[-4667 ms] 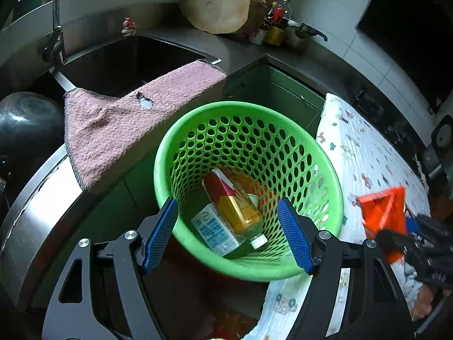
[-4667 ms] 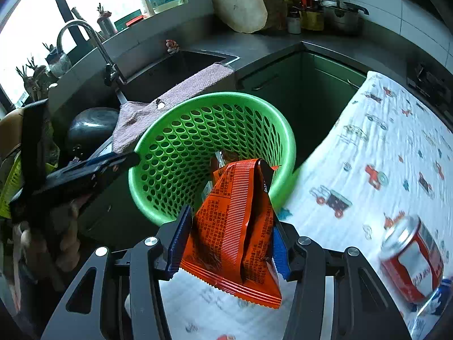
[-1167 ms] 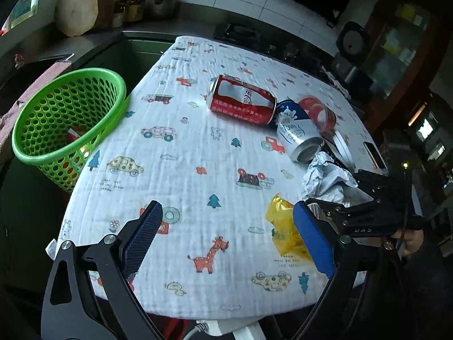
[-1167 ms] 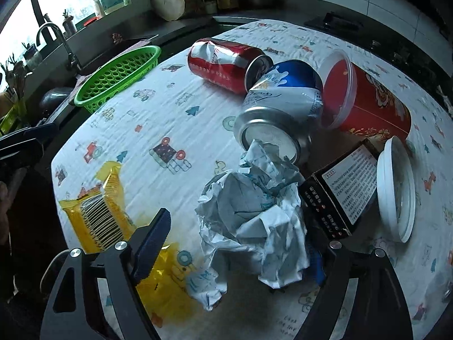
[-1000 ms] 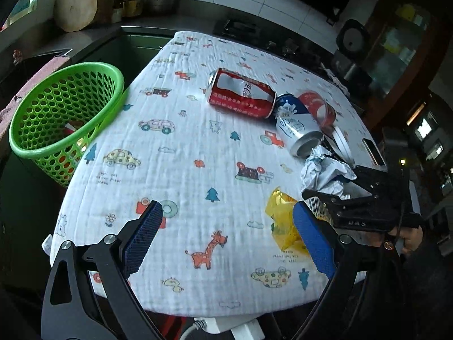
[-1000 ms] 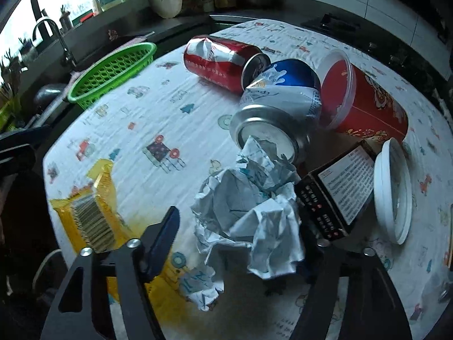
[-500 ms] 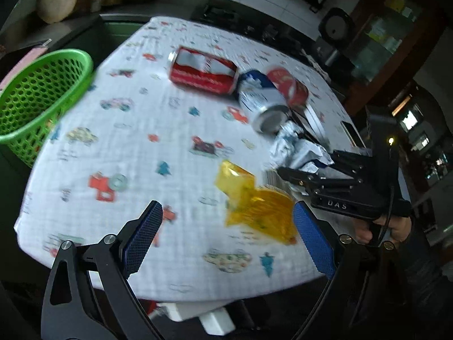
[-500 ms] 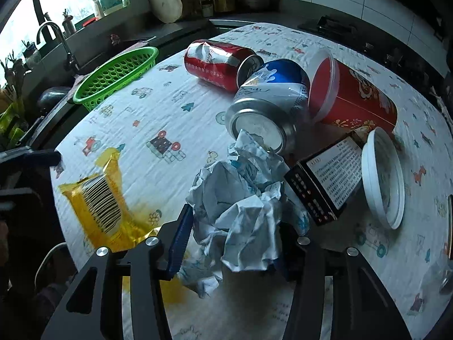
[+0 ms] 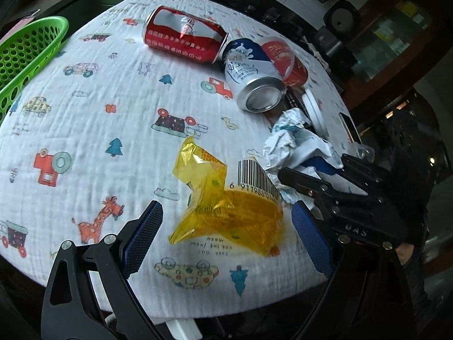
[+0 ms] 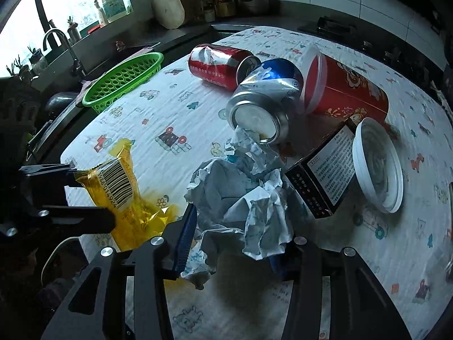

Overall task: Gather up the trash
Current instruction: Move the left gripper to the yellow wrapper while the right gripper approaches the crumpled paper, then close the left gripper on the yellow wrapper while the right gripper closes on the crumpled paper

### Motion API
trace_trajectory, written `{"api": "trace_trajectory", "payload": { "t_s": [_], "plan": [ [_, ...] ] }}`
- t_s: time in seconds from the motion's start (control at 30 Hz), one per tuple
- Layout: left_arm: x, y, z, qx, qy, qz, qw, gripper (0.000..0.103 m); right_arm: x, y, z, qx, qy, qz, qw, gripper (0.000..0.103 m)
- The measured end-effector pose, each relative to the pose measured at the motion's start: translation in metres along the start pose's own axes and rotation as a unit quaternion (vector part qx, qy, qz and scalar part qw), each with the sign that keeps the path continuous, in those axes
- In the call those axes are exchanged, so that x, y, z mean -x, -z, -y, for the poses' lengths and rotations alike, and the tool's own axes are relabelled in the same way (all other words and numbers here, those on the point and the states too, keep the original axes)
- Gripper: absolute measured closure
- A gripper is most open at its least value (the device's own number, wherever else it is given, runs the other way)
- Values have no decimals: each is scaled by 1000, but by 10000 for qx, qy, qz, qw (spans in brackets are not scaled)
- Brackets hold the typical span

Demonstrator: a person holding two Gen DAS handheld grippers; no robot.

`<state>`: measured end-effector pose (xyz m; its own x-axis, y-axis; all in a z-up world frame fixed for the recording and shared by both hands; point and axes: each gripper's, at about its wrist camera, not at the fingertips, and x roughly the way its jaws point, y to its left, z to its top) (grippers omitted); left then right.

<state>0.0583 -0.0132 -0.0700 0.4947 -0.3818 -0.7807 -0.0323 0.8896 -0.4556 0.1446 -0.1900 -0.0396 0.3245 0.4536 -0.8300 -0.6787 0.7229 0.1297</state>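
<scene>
Here, in the left wrist view, the left gripper hangs with its blue pads spread wide around a crinkled yellow plastic wrapper lying on the cartoon-printed white cloth of the tabletop. A perforated green plastic basket sits at the far left edge; its contents cannot be made out. In the right wrist view, the right gripper is clamped on a crumpled white paper wad. Beyond it lie a dented red can, a blue-and-white can and a red plastic tub, open-mouthed on its side, its white lid nearby.
</scene>
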Motion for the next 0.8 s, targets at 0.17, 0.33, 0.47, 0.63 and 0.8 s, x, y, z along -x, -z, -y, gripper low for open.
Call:
{"api": "trace_trajectory", "payload": {
  "t_s": [0.17, 0.33, 0.47, 0.63, 0.8],
  "plan": [
    [-7, -3, 0, 14, 40, -24, 10000, 25, -4, 0, 2, -29, -39, -12, 10000, 57],
    [-7, -3, 1, -32, 145, 20, 9999, 37, -7, -2, 0, 0, -36, -16, 10000, 53],
    [-5, -4, 1, -76, 207, 83, 9997, 43, -11, -4, -4, 64, 32, -18, 10000, 52],
    [-1, -2, -2, -146, 295, 104, 9994, 48, -18, -5, -10, 204, 228, -21, 9995, 54],
    [8, -2, -9, -183, 337, 196, 9991, 49, -18, -8, -15, 301, 335, -11, 9990, 59]
  ]
}}
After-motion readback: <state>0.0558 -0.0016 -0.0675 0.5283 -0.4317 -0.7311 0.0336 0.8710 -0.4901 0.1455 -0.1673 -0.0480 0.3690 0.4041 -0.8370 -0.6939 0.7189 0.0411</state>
